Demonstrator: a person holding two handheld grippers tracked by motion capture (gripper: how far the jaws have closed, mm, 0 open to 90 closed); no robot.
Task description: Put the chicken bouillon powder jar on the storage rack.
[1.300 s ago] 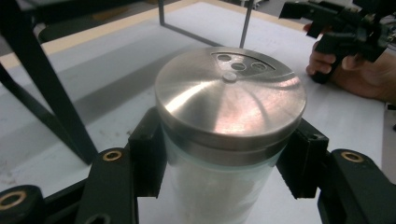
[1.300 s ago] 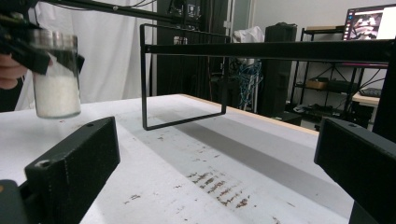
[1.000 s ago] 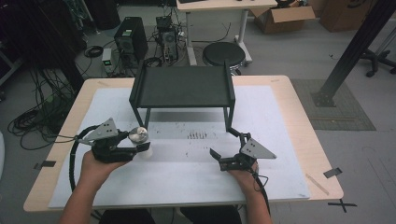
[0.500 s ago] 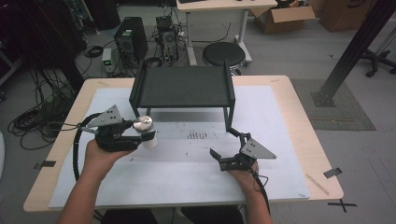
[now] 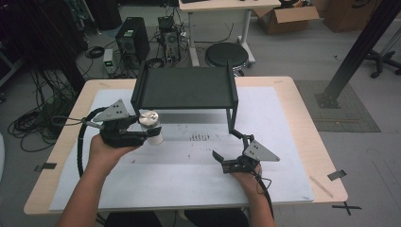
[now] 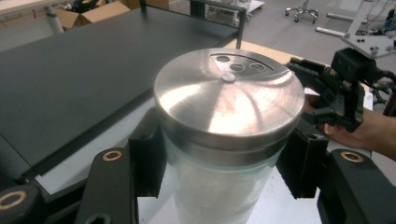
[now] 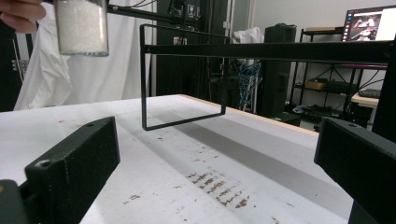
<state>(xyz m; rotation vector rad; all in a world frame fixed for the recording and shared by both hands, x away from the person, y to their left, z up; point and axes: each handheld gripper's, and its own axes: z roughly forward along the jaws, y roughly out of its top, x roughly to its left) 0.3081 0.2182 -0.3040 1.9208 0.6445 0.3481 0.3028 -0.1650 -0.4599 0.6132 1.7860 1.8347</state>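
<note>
- The left gripper (image 5: 152,131) is clamped on a glass shaker (image 5: 151,126) with a shiny metal lid, holding it upright just beside the near left corner of the black shelf (image 5: 184,87).
- The shelf stands on thin legs at the far middle of the white mat (image 5: 283,142).
- The right gripper (image 5: 230,147) lies low on the mat at the near right, jaws spread, nothing between them.

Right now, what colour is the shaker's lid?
Brushed silver metal; the shaker's lid shows best in the left gripper view.
</note>
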